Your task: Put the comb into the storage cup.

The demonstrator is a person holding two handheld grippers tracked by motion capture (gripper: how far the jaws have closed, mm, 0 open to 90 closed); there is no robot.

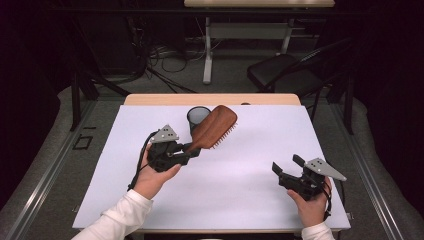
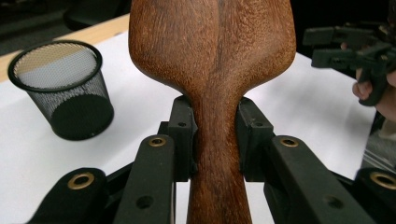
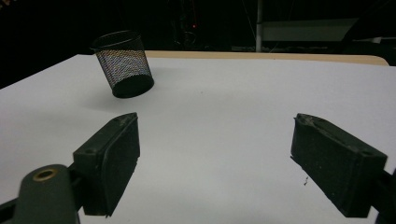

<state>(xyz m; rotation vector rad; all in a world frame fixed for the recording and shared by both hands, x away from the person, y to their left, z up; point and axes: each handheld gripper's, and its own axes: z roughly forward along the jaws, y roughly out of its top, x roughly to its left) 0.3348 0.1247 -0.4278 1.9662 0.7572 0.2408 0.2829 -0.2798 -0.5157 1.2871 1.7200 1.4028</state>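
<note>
Black mesh cup (image 1: 198, 118) stands upright at the table's far centre, nothing visible inside. Left gripper (image 1: 192, 149) clamps the wooden hairbrush (image 1: 216, 126) by its handle, head raised just right of the cup. Right gripper (image 1: 286, 165) gapes wide, holding nothing, near right.

white sheet (image 1: 240, 190) over a wooden table (image 1: 150, 99). beyond, black chair (image 1: 280, 72) on grey floor (image 1: 45, 150), tangled cables (image 1: 165, 55), white-legged desk (image 1: 207, 45) farther back in the dark.
</note>
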